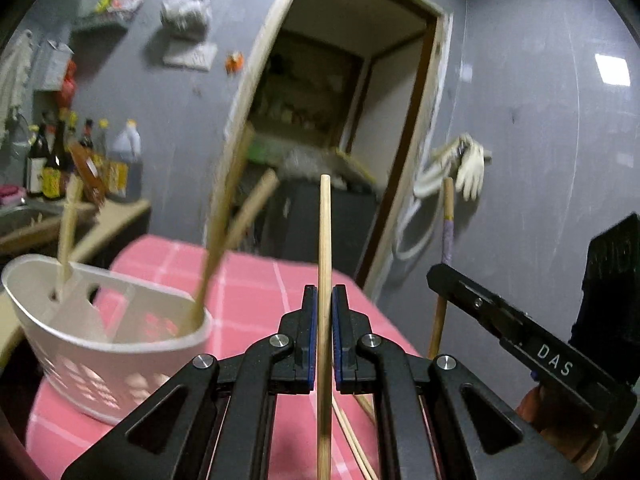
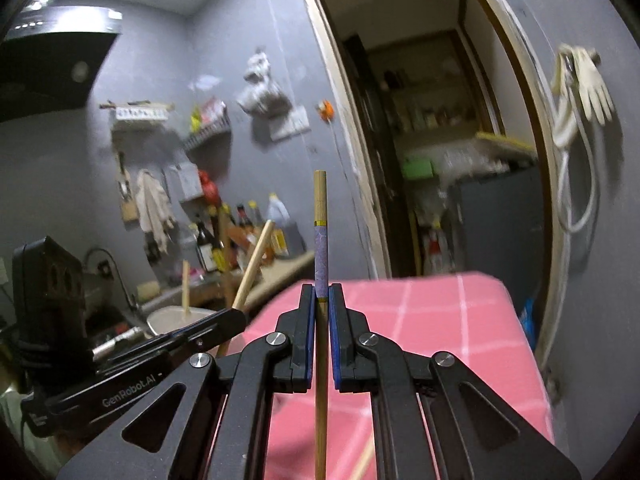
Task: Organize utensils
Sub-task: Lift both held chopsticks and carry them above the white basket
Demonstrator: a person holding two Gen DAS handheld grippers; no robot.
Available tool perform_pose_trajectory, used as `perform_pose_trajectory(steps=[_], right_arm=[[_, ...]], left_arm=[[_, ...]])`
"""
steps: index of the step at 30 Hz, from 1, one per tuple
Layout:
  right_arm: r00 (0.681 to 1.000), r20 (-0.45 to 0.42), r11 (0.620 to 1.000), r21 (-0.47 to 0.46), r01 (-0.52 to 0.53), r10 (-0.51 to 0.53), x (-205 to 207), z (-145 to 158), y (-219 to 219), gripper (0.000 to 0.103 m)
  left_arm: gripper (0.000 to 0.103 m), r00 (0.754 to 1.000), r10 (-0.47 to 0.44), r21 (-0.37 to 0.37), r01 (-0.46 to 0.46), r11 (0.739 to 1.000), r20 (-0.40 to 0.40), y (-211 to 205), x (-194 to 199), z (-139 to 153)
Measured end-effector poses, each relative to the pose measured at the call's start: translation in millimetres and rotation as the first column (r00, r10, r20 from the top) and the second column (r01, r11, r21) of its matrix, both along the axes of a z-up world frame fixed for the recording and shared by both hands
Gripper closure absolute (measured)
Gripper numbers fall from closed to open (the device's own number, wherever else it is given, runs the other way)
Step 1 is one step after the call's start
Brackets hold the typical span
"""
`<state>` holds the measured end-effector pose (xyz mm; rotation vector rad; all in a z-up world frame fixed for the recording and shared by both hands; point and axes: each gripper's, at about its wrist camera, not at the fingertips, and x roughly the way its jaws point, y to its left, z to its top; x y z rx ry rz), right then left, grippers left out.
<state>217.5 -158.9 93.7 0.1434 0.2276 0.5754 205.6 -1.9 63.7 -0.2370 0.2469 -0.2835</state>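
1. The left gripper [image 1: 324, 300] is clamped on a plain chopstick [image 1: 325, 240] that runs lengthwise between its pads, tip ahead and up.
2. The right gripper [image 2: 321, 300] likewise grips a purple-banded chopstick [image 2: 320, 220].
3. Left of the left gripper, a white basket [image 1: 120, 360] stands on pink checked cloth [image 1: 256, 280]; grey walls lie beyond.

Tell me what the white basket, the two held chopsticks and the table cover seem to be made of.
White basket: likely moulded plastic, matte, with perforated walls.
Plain chopstick: pale, unpainted wood or bamboo.
Purple-banded chopstick: the same tan material with a patterned purple band, painted or wrapped.
Pink checked table cover: looks like soft fabric, rounded at the edge.
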Motion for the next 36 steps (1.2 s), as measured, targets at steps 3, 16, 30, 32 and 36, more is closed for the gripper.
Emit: perform_pose_trajectory(steps=[3, 16, 30, 32, 36], right_arm=[[0.998, 0.06, 1.0, 0.019, -0.022, 0.021, -0.7, 15.7, 16.1, 0.098], [0.963, 0.251, 0.985, 0.114, -0.133, 0.101, 8.1, 66.5, 82.7, 0.098], [0.949, 0.315, 0.993, 0.101, -0.06, 0.025, 22.7, 44.9, 129.7, 0.098], [0.953, 0.301, 0.995, 0.085, -0.055, 0.027, 26.1, 38.1, 134.5, 0.098], [0.96, 0.279, 0.997, 0.058, -0.047, 0.029, 30.5, 25.9, 139.3, 0.098]], left_arm=[[0.098, 0.997, 0.042, -0.027, -0.04, 0.999, 0.057, 17.5, -5.8, 13.4], [0.098, 0.942, 0.278, -0.107, -0.262, 0.959, 0.189, 130.5, 7.7, 59.3], [0.098, 0.911, 0.354, -0.143, -0.329, 0.933, 0.214, 203.7, 31.2, 40.9], [0.098, 0.909, 0.359, -0.143, -0.335, 0.931, 0.21, 205.2, 33.8, 36.0], [0.098, 0.907, 0.371, -0.151, -0.345, 0.926, 0.2, 207.6, 36.6, 27.0]])
